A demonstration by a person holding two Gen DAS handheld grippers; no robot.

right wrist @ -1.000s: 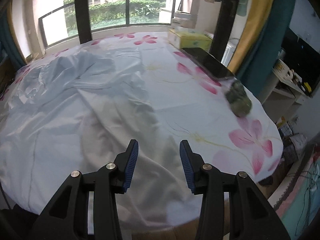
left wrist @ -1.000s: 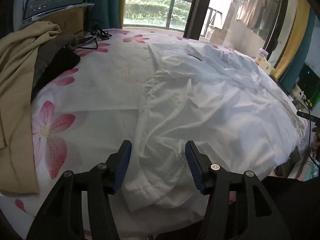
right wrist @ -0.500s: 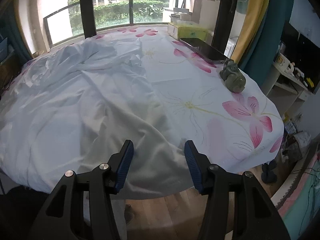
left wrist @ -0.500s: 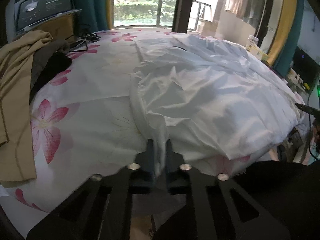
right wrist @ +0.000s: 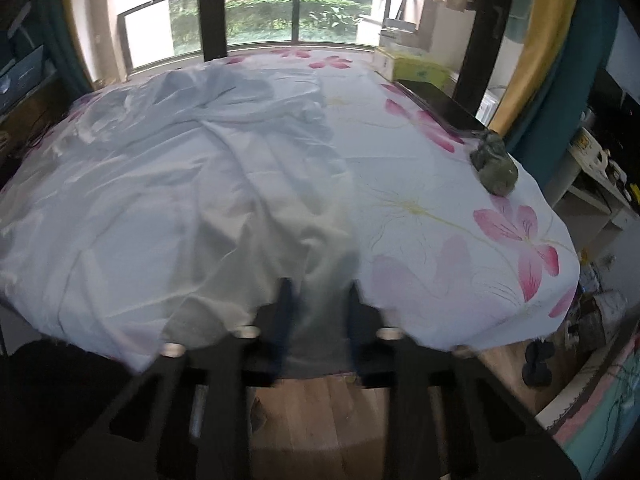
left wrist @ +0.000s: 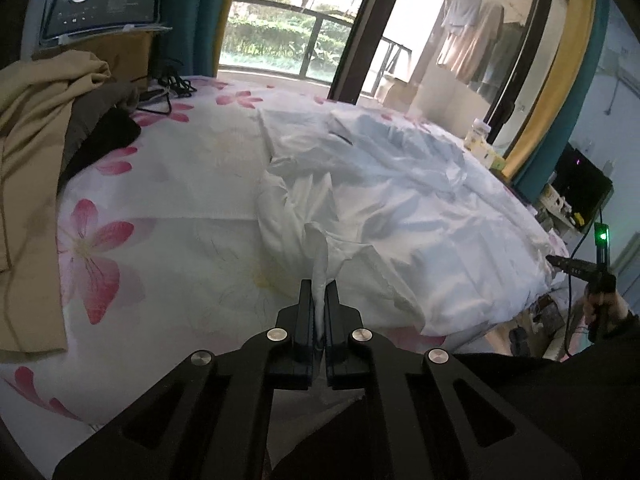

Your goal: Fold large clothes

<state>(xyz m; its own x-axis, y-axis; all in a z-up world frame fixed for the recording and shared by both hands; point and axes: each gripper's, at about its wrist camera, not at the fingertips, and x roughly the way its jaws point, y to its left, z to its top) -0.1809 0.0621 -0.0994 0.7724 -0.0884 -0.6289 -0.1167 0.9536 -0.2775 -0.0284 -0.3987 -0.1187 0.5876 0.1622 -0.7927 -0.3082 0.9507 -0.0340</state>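
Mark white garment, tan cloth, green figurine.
white garment [left wrist: 420,216], left wrist view, rumpled middle
tan cloth [left wrist: 28,152], left wrist view, draped fold on the left
green figurine [right wrist: 494,160], right wrist view, its body

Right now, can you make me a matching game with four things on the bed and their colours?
Things:
1. garment pinched in the left gripper
2. flowers printed on the bedsheet
3. little figurine near the bed's edge
4. heap of cloth at the far left

Colours:
A. tan
B. green-grey
C. white
D. pink

Pairs: 1-C, 2-D, 3-B, 4-A
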